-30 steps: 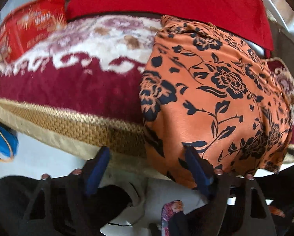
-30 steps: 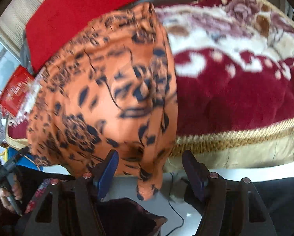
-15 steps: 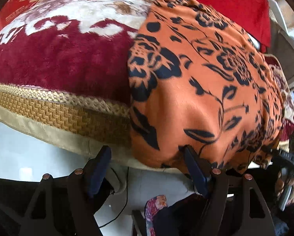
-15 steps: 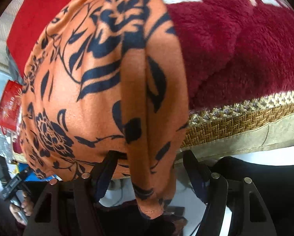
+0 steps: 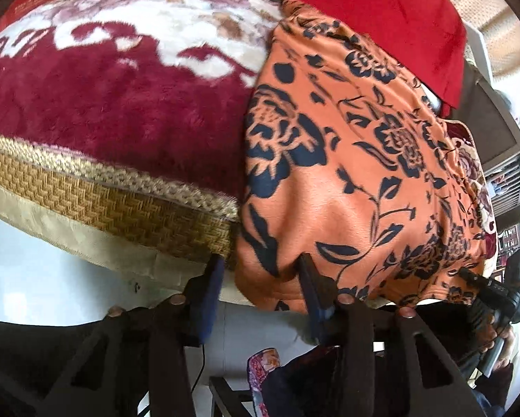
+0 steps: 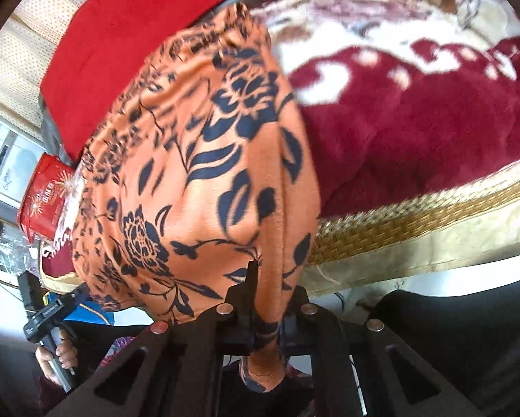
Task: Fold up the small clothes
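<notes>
Orange floral garment point(image 5: 357, 160) draped over near edge of blanket-covered bed point(image 5: 121, 111); soft, limp, light. Right tool point(image 6: 260, 278) clamped on near hem. Left tool point(image 5: 260, 274) half-open, closing around opposite hem corner.

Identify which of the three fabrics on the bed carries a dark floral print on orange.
The orange garment, draped over the bed's near edge. The plush blanket under it is maroon with cream flowers, and the cloth behind it is plain red.
</notes>
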The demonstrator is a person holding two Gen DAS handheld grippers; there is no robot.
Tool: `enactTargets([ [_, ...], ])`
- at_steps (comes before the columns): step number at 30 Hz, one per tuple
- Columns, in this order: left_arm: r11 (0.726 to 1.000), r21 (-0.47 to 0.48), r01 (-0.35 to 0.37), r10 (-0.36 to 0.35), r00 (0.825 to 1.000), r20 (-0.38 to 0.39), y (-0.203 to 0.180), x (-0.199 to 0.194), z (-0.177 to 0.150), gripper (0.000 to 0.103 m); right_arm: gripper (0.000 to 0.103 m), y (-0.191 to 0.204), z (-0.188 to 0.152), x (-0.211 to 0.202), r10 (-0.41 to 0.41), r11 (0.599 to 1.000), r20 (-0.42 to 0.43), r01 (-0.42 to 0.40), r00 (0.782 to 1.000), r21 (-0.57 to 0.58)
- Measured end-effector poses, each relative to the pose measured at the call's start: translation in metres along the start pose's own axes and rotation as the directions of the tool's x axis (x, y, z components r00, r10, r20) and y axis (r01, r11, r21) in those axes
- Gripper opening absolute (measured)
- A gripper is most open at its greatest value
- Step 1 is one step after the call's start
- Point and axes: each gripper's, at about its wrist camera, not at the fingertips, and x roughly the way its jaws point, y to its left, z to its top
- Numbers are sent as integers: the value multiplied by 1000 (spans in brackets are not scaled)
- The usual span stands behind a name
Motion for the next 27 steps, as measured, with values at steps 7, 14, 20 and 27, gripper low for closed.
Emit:
enactTargets([
  [7, 999, -5, 52, -52, 997, -62, 4, 26, 5, 35, 8, -2, 0, -7, 4, 1000, -12, -4, 1000, 3],
  [14, 990, 69, 123, -123, 992, -2, -15, 5, 6, 7, 8, 5, 7, 0, 47, 999, 3, -47, 999, 16],
  [20, 958, 104, 266, -274, 959, 75, -37, -38, 30, 7, 8, 15, 22, -34, 209, 977, 56, -211, 976, 22],
  [27, 937, 185, 298, -327, 932, 157, -72, -79, 107, 7, 8, 35, 86, -77, 338, 940, 190, -341, 922, -17],
])
